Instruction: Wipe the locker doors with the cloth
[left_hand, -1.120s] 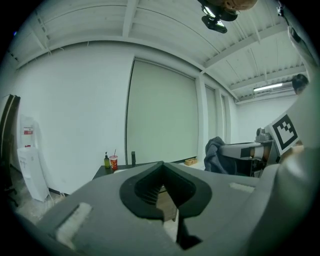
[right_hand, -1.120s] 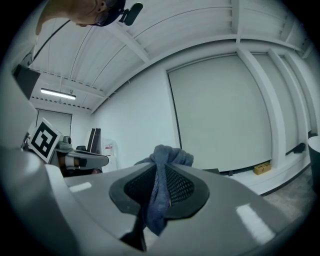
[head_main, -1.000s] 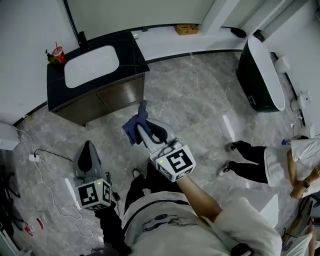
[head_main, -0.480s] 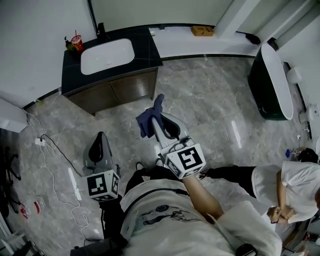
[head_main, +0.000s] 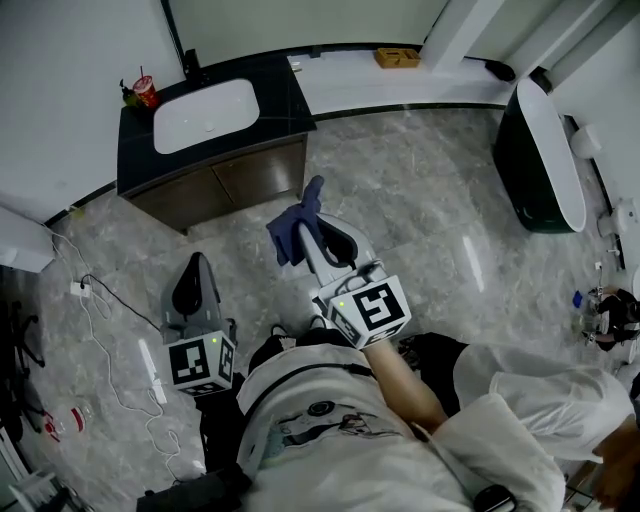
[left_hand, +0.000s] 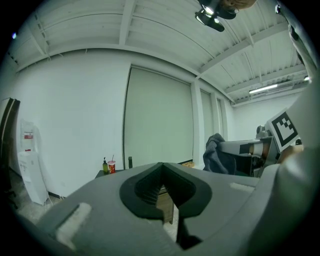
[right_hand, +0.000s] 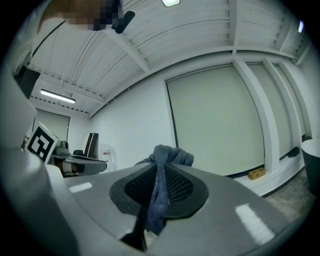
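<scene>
The likeliest failure is the dark blue terry cloth slipping free once it drags across a door. The right hand-held gripper pinches only a narrow fold of it, so sideways friction could pull the fold out. Its jaws have just been closing, with the cloth between them, and they are now clamped on that fold. A second risk is that the hard grey jaw tips, not the fabric, meet the wood and scrape it, since the cloth is bunched unevenly. The white cables trailing over the grey marble floor lie near the person's left side and could catch a foot on the way forward.

The cloth sits right at the right hand-held gripper's tips. A wad bulges past and above them, and a tail hangs down through the gap beneath. It is held in the air, well apart from the brown wooden cabinet doors under the black-topped basin surface, the only doors in view and probably the ones meant.

The left hand-held gripper has its jaws together and holds nothing
</scene>
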